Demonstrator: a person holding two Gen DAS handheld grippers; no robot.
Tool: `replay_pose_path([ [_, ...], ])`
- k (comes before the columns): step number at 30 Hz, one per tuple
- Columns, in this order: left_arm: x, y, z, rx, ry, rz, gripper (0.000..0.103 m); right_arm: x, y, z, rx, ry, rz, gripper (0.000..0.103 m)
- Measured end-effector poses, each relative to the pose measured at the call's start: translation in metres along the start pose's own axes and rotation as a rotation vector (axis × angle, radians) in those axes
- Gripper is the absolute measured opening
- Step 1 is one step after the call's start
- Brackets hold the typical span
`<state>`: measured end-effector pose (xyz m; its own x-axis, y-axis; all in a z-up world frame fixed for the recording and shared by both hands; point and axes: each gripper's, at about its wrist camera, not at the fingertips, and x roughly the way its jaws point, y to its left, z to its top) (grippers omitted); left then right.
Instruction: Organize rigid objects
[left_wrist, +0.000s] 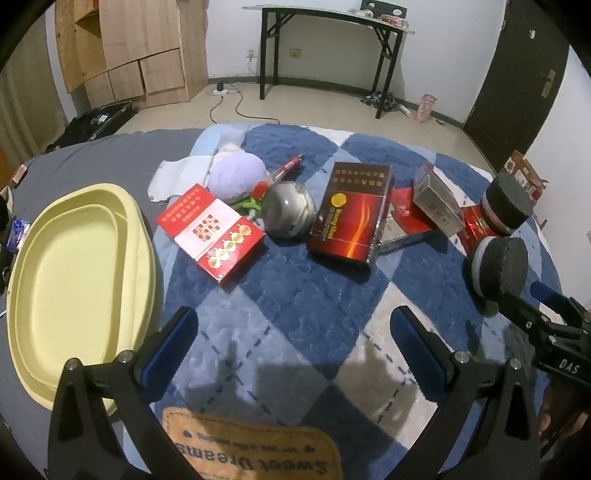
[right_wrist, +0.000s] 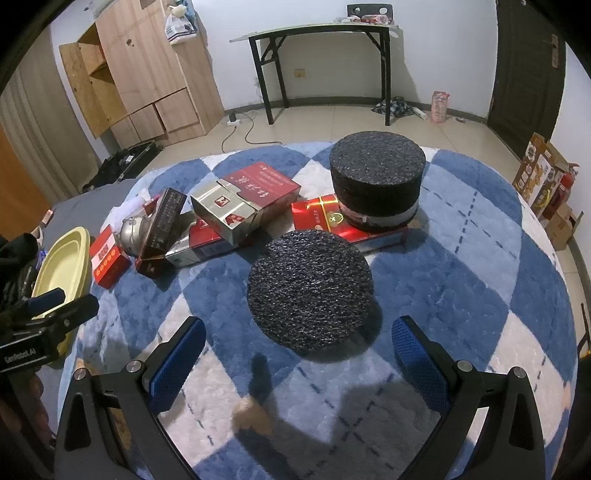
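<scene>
Boxes crowd the foam disc — both claws gape wide, empty.

home bedroom: plush blanket on bed, wooden wardrobe, folding table, tiled floor.

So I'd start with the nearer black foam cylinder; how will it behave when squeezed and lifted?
The nearer foam cylinder looks porous, so probably light and slightly squashy. Its rough surface should resist slipping. Standing on a flat end on the plush blanket, it seems unlikely to roll unless tipped.
</scene>
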<state>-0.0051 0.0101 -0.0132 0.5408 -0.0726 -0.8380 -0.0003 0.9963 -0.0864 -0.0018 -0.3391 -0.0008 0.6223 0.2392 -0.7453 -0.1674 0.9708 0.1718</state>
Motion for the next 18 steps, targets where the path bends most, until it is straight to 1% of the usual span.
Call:
replay_pose_path([
  [4, -0.0005, -0.0058, -0.0004, 0.026, 0.002, -0.03, 0.103, 0.0007, 0.0002, -0.0009, -0.004, 0.003, 0.002, 0.103],
  [8, -0.0024, -0.0093, -0.0009, 0.046, -0.002, -0.026, 0.103, 0.0038, -0.0017, -0.0022, 0.0, 0.014, -0.002, 0.103],
  [18, -0.0015, -0.0074, -0.0012, 0.038, 0.007, -0.015, 0.103, 0.0041, -0.0046, -0.0021, 0.014, 0.016, -0.003, 0.103],
])
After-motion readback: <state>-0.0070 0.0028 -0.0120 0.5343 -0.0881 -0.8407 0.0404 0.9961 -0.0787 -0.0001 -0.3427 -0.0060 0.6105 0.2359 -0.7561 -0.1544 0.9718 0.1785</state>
